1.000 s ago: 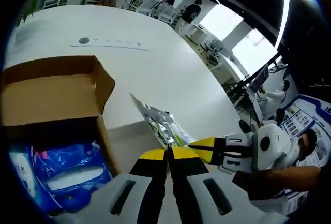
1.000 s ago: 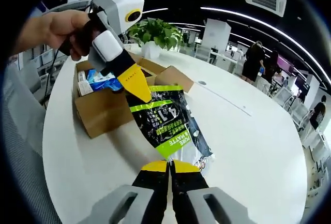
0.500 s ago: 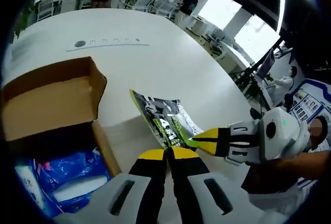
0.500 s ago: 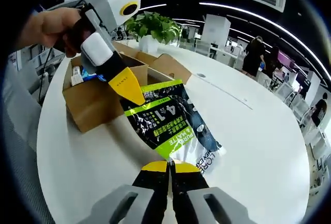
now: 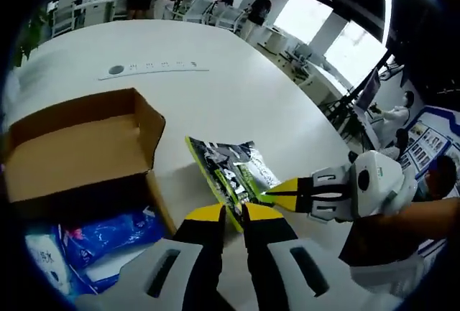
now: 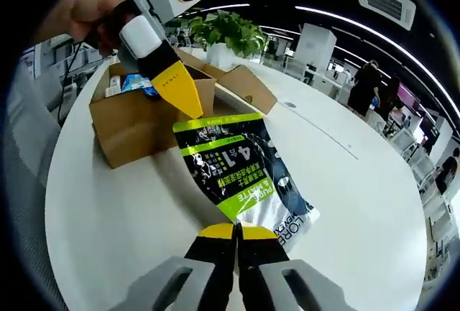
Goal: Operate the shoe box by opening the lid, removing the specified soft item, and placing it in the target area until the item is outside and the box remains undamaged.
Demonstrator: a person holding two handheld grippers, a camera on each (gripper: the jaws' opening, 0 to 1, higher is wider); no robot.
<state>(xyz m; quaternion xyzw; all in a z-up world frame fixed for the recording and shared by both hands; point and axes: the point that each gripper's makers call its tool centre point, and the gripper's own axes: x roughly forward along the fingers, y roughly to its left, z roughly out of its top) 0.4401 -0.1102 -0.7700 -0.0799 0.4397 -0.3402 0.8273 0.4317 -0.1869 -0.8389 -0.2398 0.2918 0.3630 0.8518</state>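
— What room do we have around us?

— We see bare white table (image 6: 374,203) from 1 to 5 o'clock in the right gripper view, running out to its curved edge. The cardboard box (image 6: 144,128) sits at 10 o'clock, lid flap (image 6: 248,88) thrown open at the back.

— And the pouch?

— The black and green pouch (image 6: 237,174) lies flat on the table just beside the box, outside it. In the right gripper view its long axis runs from 11 o'clock, near the box, down to 5 o'clock, towards us.

— What are we holding?

— Our right gripper (image 6: 235,230) has its jaws closed on the pouch's near edge. Our left gripper (image 5: 228,214) has its jaws slightly apart, straddling the pouch's edge (image 5: 230,174); whether they touch it we cannot tell.

— What is in the box?

— In the left gripper view, blue packets (image 5: 108,235) lie inside the box (image 5: 79,153), at 8 o'clock.
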